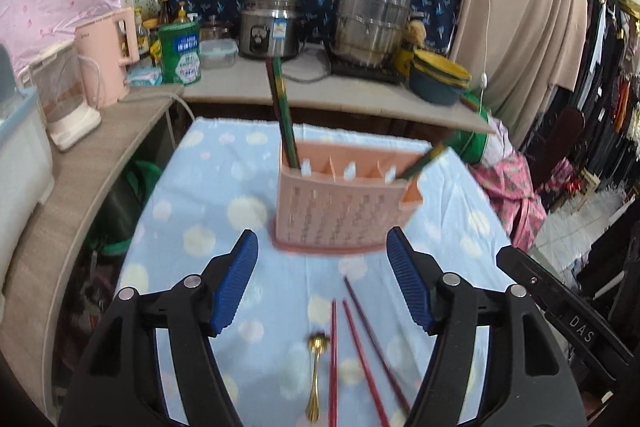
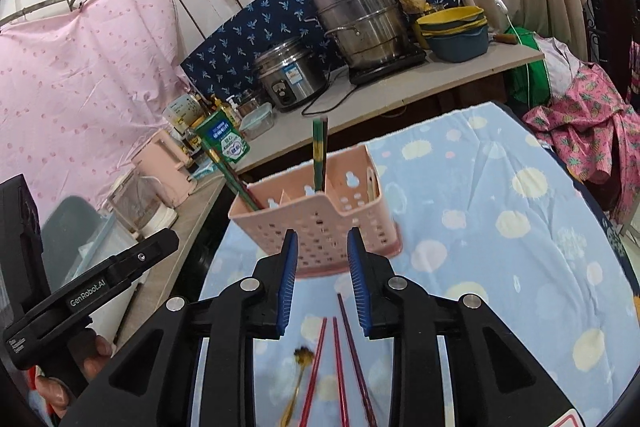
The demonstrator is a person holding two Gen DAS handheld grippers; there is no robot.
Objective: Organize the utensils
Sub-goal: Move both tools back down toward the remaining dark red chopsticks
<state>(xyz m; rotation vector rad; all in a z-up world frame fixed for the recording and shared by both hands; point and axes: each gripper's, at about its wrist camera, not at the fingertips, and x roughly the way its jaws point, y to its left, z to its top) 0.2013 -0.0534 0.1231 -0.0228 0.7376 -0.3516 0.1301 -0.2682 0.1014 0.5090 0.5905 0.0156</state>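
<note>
A pink perforated utensil holder (image 1: 344, 211) stands on the blue dotted tablecloth (image 1: 224, 195); it also shows in the right wrist view (image 2: 320, 223). Green chopsticks (image 1: 282, 115) stick up from its left compartment, another green one (image 1: 424, 159) leans out at the right. On the cloth in front lie red chopsticks (image 1: 333, 355), a darker chopstick (image 1: 372, 331) and a gold spoon (image 1: 316, 375). My left gripper (image 1: 322, 255) is open and empty above them. My right gripper (image 2: 322, 255) is partly open and empty, over the red chopsticks (image 2: 338, 367) and the spoon (image 2: 298, 379).
Behind the table a counter (image 1: 360, 95) holds a rice cooker (image 1: 270, 27), a steel steamer pot (image 1: 372, 19), stacked bowls (image 1: 438, 77), a green canister (image 1: 180, 53) and a pink kettle (image 1: 108, 55). Clothes hang at the right.
</note>
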